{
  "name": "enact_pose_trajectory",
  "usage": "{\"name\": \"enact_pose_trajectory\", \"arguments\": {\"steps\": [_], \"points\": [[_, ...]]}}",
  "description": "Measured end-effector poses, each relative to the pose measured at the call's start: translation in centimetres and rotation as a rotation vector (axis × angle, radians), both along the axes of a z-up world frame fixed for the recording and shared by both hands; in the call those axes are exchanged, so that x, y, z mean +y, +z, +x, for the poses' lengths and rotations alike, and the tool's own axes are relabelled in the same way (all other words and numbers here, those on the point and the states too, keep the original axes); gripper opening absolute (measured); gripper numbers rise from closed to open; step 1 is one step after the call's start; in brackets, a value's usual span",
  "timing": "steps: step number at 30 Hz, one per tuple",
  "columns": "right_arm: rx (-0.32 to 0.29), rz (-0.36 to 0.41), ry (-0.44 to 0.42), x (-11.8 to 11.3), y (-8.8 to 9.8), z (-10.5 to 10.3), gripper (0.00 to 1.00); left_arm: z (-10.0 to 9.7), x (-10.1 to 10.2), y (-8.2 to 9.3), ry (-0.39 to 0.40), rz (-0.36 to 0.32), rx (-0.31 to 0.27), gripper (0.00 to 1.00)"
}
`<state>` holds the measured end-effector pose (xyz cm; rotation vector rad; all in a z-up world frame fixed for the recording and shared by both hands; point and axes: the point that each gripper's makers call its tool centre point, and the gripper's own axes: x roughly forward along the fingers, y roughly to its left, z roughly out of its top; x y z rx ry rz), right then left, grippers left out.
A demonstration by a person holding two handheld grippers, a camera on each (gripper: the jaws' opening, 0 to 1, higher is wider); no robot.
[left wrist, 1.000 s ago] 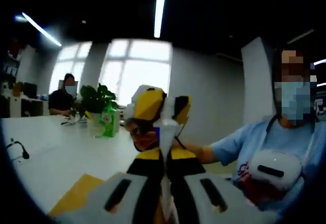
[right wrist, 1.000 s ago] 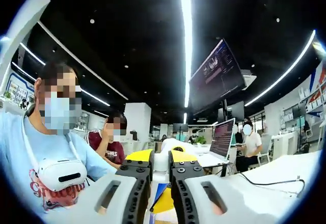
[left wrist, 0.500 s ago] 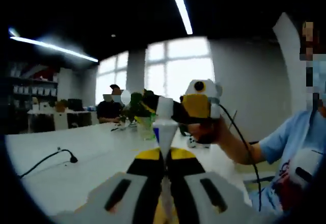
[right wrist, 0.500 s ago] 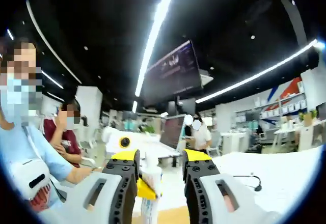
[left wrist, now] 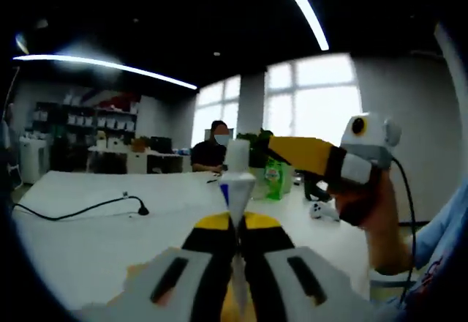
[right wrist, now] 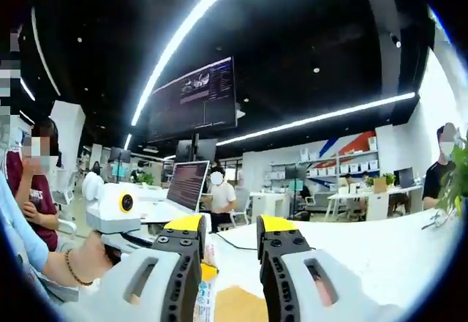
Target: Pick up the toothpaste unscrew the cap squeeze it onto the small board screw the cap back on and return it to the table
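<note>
1. Toothpaste tube (left wrist: 235, 190) stands upright between the jaws of the left hand-held gripper (left wrist: 235, 223), which is clamped tight on its flat lower end, the white cap (left wrist: 236, 154) pointing up above the white bench (left wrist: 88, 234).
2. In the left gripper view, the right hand-held gripper (left wrist: 267, 150) comes in from the right, held by a hand (left wrist: 365, 197), its yellow jaws reaching toward the cap; whether they touch it is unclear.
3. In the right gripper view, the right hand-held gripper (right wrist: 228, 230) has its jaws apart, with the tube (right wrist: 206, 293) low beside the left jaw.
4. A green bottle (left wrist: 275, 179) and a black cable (left wrist: 80, 208) sit on the bench behind.
</note>
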<state>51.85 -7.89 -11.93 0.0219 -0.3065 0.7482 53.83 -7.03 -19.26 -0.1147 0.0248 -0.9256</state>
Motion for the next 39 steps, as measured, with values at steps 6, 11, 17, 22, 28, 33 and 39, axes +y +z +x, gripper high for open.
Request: {"name": "enact_pose_trajectory", "arguments": {"steps": [6, 11, 17, 22, 28, 33, 39], "points": [[0.056, 0.01, -0.07, 1.1, -0.6, 0.0, 0.3, 0.0, -0.1, -0.6, 0.081, 0.037, 0.002, 0.02], [0.07, 0.02, -0.126, 1.4, -1.6, 0.9, 0.28, -0.7, -0.8, -0.8, 0.088, -0.003, 0.007, 0.02], [0.075, 0.017, -0.055, 2.0, -2.4, 1.1, 0.18, -1.4, -1.4, -1.0, 0.067, -0.002, 0.0, 0.02], [0.062, 0.017, -0.058, 2.1, -2.9, 0.9, 0.11, -1.7, -1.6, -1.5, 0.053, 0.006, -0.001, 0.02], [0.044, 0.014, -0.033, 2.2, -2.9, 0.3, 0.1, -2.1, -1.6, -1.5, 0.029, 0.013, -0.002, 0.02], [0.059, 0.045, 0.011, 1.2, -2.9, -1.1, 0.1, -3.3, -2.5, -1.6, -0.091, 0.039, -0.036, 0.02], [0.044, -0.006, 0.068, 0.2, -2.9, -2.2, 0.1, -4.6, -3.8, -1.5, -0.257, 0.08, -0.05, 0.02]]}}
